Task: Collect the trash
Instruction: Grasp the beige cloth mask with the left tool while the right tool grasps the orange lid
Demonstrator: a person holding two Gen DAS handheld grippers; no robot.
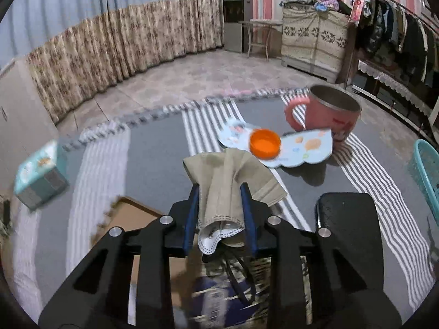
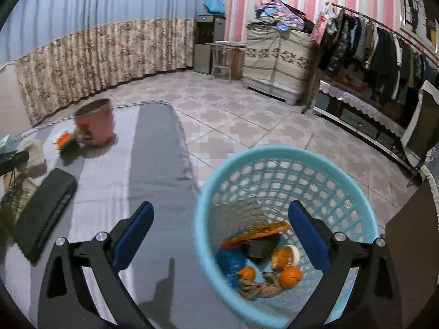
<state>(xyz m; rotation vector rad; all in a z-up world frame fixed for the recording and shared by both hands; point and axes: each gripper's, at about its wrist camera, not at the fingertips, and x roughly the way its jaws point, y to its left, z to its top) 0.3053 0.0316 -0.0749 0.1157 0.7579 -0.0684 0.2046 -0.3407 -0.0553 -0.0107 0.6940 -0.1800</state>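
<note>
My left gripper is shut on a crumpled beige napkin and holds it above the striped grey table cover. An orange cap lies on a pale blue cloud-shaped mat beside a pink mug. My right gripper is open and empty, its jaws wide apart over the rim of a light blue mesh basket. The basket holds orange peels, a dark scrap and an orange wrapper.
A black case lies on the table to the right; it also shows in the right wrist view. A teal tissue box sits at the left. A brown cardboard piece lies under my left gripper. The tiled floor lies beyond the table.
</note>
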